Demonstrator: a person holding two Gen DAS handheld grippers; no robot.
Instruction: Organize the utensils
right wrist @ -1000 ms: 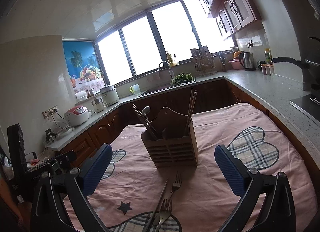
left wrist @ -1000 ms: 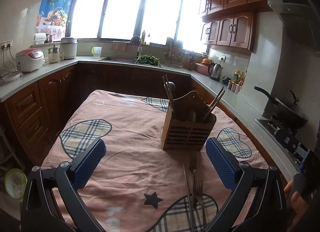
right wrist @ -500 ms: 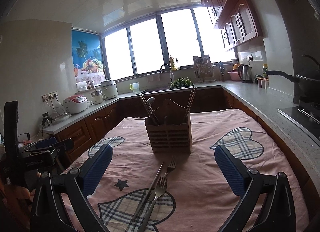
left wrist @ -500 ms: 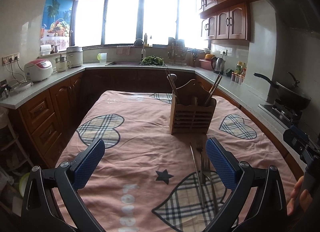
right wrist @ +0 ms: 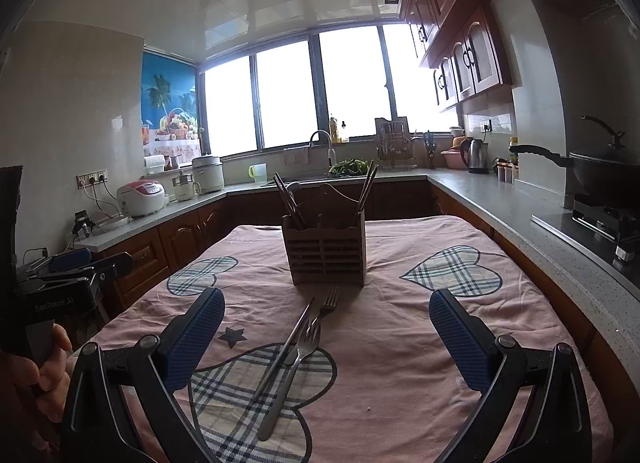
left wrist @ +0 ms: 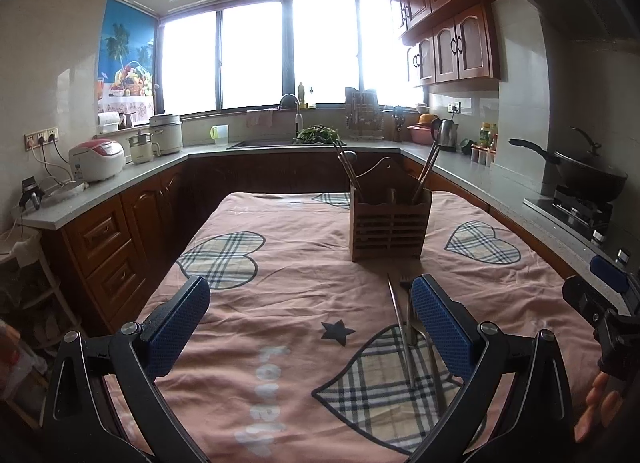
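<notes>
We hold our left gripper (left wrist: pixel 310 323) above the near edge of the table, its blue-padded fingers spread wide with nothing between them, and our right gripper (right wrist: pixel 326 333) likewise stands wide apart and empty. On the pink cloth (right wrist: pixel 392 343) with plaid hearts, two forks (right wrist: pixel 308 337) and a slim metal utensil (right wrist: pixel 286 347) that we cannot identify lie together, crossing one another, at about 12 o'clock from the right gripper, between its fingers in that view. In the left view the same pile (left wrist: pixel 408 327) lies at 2 o'clock, just beside the right-hand pad. The wooden utensil holder (right wrist: pixel 326 253) stands upright beyond them at 12 o'clock, with chopsticks (right wrist: pixel 366 185) and a spoon (right wrist: pixel 293 188) sticking up from its compartments.
</notes>
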